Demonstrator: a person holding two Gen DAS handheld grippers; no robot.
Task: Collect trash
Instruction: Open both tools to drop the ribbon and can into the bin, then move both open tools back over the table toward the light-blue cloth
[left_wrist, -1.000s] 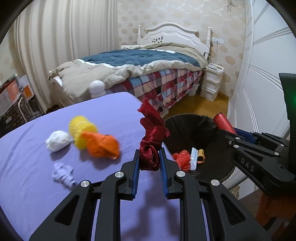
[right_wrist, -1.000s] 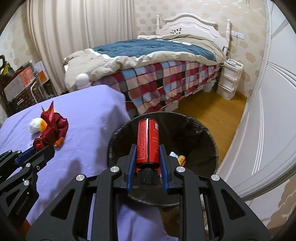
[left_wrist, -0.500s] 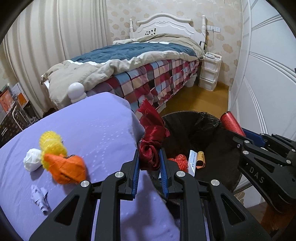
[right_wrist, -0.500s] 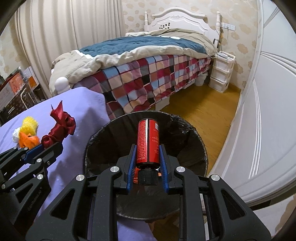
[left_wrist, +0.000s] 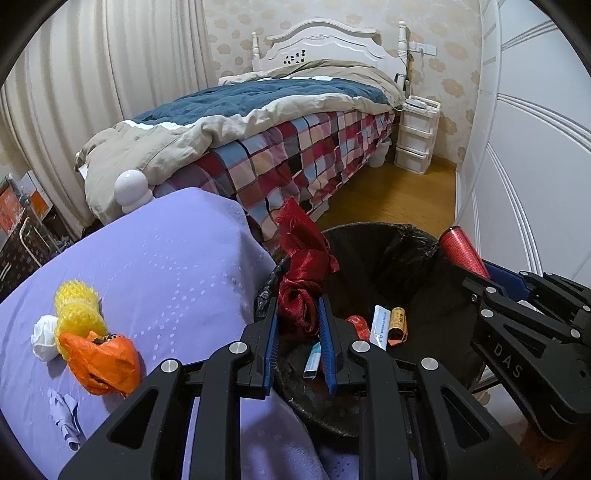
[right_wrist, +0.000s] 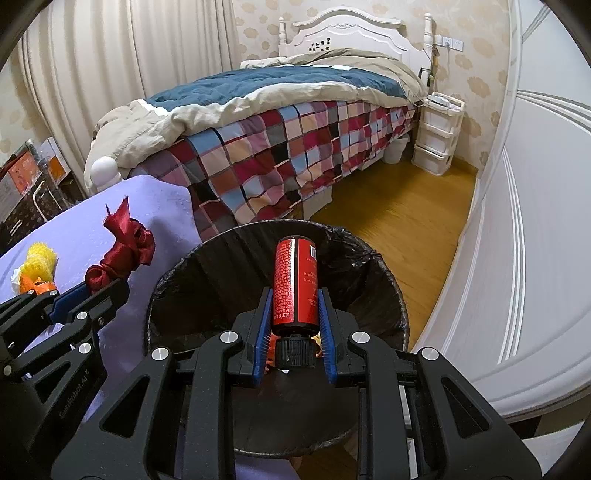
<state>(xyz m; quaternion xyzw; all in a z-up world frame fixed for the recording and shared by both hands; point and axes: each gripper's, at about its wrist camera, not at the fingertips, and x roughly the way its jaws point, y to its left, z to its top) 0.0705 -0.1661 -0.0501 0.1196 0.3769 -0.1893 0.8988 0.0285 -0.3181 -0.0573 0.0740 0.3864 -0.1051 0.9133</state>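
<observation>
Ribbon (left_wrist: 303, 280): glossy red satin cloth. Can (right_wrist: 294, 284): smooth red metal. Bin liner (right_wrist: 369, 266): crinkled black plastic. Table cover (left_wrist: 166, 266): matt lilac cloth.

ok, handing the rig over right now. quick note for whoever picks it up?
Left gripper: shut on crumpled dark red satin ribbon, at the rim of the black-lined round trash bin.
Right gripper: shut on red cylindrical can with black cap, over the bin's opening.
Done: several small bits already in the bin.
Left: drop both, then fetch orange crumpled bag, yellow mesh ball, white wad, small pale scrap from the purple cloth.
</observation>
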